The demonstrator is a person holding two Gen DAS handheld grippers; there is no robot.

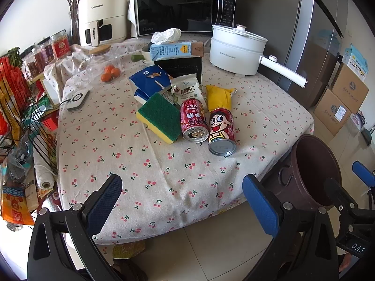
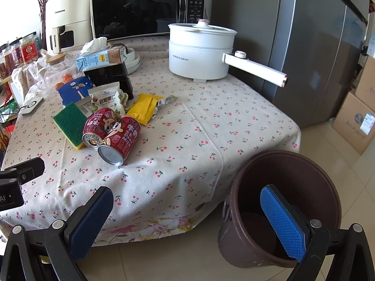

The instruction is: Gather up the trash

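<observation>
Left tongs [image 1: 181, 201] wide, empty, at counter [image 1: 164, 175] edge | right tongs [image 2: 185, 220] wide, empty, above brown bin [image 2: 304, 171] | trash: two red milk cans [image 1: 207, 126], wrappers mid-counter | step: approach | next: reach forward, close on nearest can.

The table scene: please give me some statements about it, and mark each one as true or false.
1. Both red cans lie on their sides. True.
2. The brown bin stands on the table. False: it stands on the floor beside the table.
3. The left gripper holds a can. False: it is open and holds nothing.
4. The green and yellow sponge lies beside the cans. True.
5. The white pot has no lid. False: a lid covers it.
6. The right gripper is open. True.
</observation>
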